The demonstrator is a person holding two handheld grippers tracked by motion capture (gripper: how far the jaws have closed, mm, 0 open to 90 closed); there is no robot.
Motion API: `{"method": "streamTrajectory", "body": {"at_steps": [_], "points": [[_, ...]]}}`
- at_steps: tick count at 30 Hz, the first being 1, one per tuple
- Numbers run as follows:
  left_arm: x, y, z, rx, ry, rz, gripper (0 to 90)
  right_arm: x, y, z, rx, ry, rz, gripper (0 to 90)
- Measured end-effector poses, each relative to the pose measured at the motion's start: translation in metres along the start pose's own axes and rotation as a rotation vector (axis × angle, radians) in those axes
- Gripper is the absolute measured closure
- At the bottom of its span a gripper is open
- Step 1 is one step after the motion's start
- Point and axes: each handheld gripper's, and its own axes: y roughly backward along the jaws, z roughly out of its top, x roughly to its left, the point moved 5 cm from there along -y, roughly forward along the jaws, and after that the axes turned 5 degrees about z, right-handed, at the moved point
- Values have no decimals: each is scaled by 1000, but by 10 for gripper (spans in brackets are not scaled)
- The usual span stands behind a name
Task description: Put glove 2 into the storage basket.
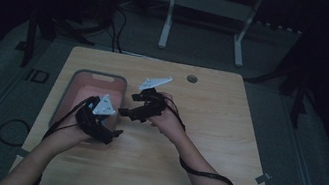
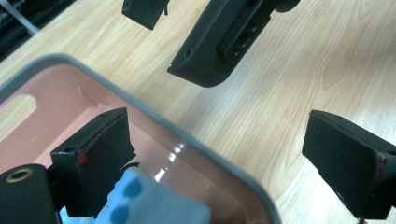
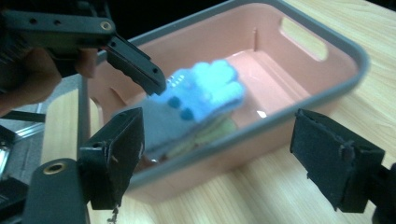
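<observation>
- The left gripper [image 2: 224,154] has its jaws spread wide with nothing between the pads; one jaw hangs over the inside of the bin, the other over the bare table.
- The right gripper [image 3: 233,158] is likewise wide open and holds nothing; its jaws frame the near wall of the bin from outside.
- In the high view the left gripper [image 1: 104,130] sits at the bin's near right corner and the right gripper [image 1: 130,108] just beside the bin's right wall, the two close together.
- The glove [image 3: 196,100] is small and knitted, grey at the cuff with light blue fingers and a few darker blue dots. It lies in the bin, near the wall closest to the right gripper, free of both grippers. Something pale yellow-green shows under it; I cannot tell what.
- The table [image 1: 207,130] is light wood with a round cable hole near its far edge.
- The room is dark, with a grey floor and the white legs of a frame [image 1: 166,27] beyond the table.
- The bin [image 3: 327,88] is pink inside with a grey rim and slot handles in its end walls.
</observation>
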Motion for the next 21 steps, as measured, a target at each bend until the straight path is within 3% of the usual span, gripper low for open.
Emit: {"method": "streamTrajectory", "body": {"at_steps": [5,8,9,21], "points": [[-11,-6,8,-15,3,-27,41,-8,18,-12,-3,7,-37,180],[-15,-10,11,-18,4,-35,27,-11,23,-19,10,6,-40,179],[-19,-14,13,-26,6,-48,27,-15,29,-30,28,1,-39,179],[-41,-29,22,-40,-14,-117,27,-25,50,-57,12,-30,-57,178]]}}
